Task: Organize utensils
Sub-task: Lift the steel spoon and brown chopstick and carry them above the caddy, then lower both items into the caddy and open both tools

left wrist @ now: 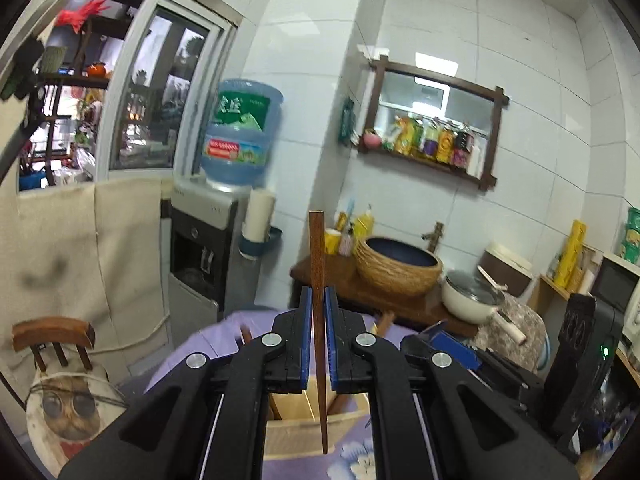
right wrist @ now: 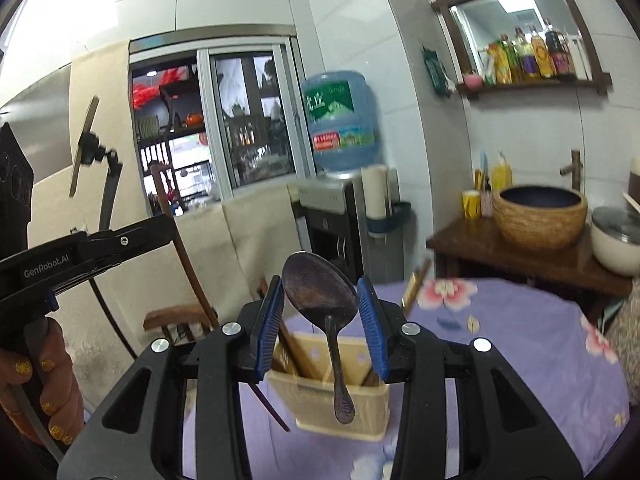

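White-tiled kitchen, purple flowered tablecloth (right wrist: 520, 340). Between the left gripper (left wrist: 319, 308) fingers a dark chopstick (left wrist: 318, 300) is pinched upright; the right gripper (right wrist: 322, 312) clamps a dark spoon (right wrist: 320, 288), bowl up. Below both, a cream holder (right wrist: 340, 404) stands, blurred, partly hidden.

Dark chopstick (left wrist: 318, 280) upright; dark spoon (right wrist: 320, 292) bowl-up, above holder (right wrist: 340, 408).

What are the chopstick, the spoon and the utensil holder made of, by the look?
Chopstick: dark reddish-brown wood, matte, faint grain; held between the left gripper's jaws.
Spoon: dark brown with a worn, mottled bowl, probably wood, possibly lacquered; the right gripper's jaws close on its bowl.
Utensil holder: cream, smooth with a moulded rim, likely plastic; in the left wrist view it looks more like pale wood.
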`<state>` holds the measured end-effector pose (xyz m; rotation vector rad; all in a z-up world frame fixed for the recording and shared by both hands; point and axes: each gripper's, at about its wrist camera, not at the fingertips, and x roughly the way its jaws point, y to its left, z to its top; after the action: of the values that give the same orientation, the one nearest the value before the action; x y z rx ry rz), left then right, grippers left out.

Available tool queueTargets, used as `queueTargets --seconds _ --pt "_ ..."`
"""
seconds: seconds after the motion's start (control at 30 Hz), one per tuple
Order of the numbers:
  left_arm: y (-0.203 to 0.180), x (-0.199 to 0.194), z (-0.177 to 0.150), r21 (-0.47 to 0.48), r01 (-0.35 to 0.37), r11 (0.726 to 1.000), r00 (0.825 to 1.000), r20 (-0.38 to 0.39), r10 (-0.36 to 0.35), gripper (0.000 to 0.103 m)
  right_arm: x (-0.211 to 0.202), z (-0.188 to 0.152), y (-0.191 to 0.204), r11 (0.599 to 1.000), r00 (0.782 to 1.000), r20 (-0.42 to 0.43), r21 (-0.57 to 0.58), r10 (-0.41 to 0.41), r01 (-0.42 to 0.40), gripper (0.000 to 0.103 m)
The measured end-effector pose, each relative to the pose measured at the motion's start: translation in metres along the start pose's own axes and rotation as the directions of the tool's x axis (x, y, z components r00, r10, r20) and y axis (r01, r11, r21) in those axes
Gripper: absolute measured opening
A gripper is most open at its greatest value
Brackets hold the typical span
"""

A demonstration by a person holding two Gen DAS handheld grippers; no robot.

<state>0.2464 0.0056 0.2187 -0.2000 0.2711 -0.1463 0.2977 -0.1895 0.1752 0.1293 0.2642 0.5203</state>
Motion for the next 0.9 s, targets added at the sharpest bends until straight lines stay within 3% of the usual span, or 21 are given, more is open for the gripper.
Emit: queueTargets --seconds 0.2,0.5,0.9 --pt "0.009 0.032 0.008 -0.008 -0.071 0.997 0.997 0.02 0.071 0.007 0.039 0.001 -0.001 1.0 0.999 0.012 -0.001 -0.029 0.029 0.038" --pt "0.028 0.073 -0.044 -0.031 -0.095 0.995 0.993 -0.078 0.092 0.007 0.073 -0.054 -0.018 0.997 0.997 -0.046 0.04 -0.068 0.07 0.039" --pt "0.031 0.098 -0.099 -0.008 -0.106 0.994 0.979 -0.179 0.103 0.007 0.083 -0.111 -0.02 0.991 0.987 -0.089 -0.012 -0.132 0.131 0.039"
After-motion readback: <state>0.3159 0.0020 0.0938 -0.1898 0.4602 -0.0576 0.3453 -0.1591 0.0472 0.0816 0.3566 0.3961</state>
